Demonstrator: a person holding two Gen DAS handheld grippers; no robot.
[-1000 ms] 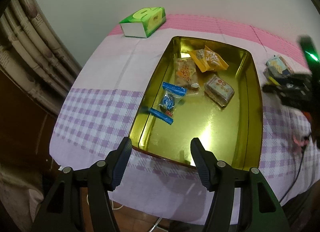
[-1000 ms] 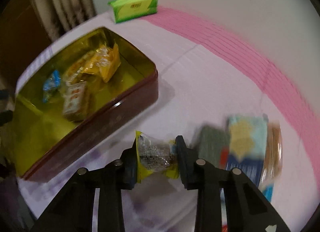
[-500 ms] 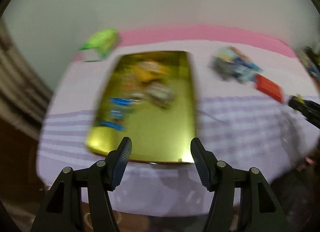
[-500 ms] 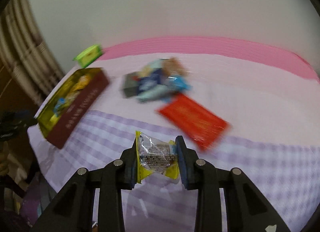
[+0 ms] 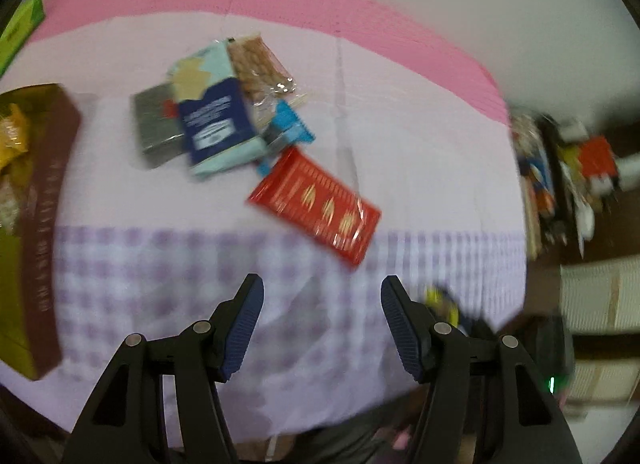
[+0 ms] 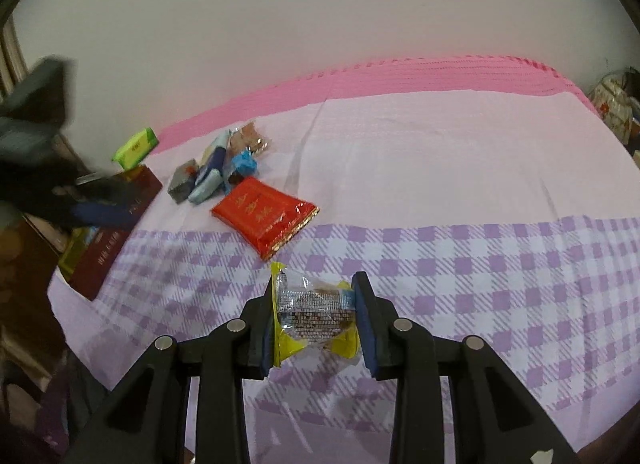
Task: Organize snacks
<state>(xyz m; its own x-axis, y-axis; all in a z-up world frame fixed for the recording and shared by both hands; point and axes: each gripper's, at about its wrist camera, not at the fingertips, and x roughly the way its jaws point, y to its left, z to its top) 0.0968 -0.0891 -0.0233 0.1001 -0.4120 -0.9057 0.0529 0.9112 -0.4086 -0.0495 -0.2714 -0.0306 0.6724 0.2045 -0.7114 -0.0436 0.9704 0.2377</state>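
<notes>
Both cameras have swung off the tin (image 5: 48, 200) since a second ago: it filled the left view then and now sits at that view's left edge. Right gripper (image 6: 316, 320) stays clamped on a yellow-edged snack (image 6: 314, 310), lifted over the checked cloth (image 6: 480, 284), probably bound for the tin. Left gripper (image 5: 322, 324) hangs with jaws apart and empty above the loose pile (image 5: 216, 116) and red pack (image 5: 316, 204), likely lining up a pick.
</notes>
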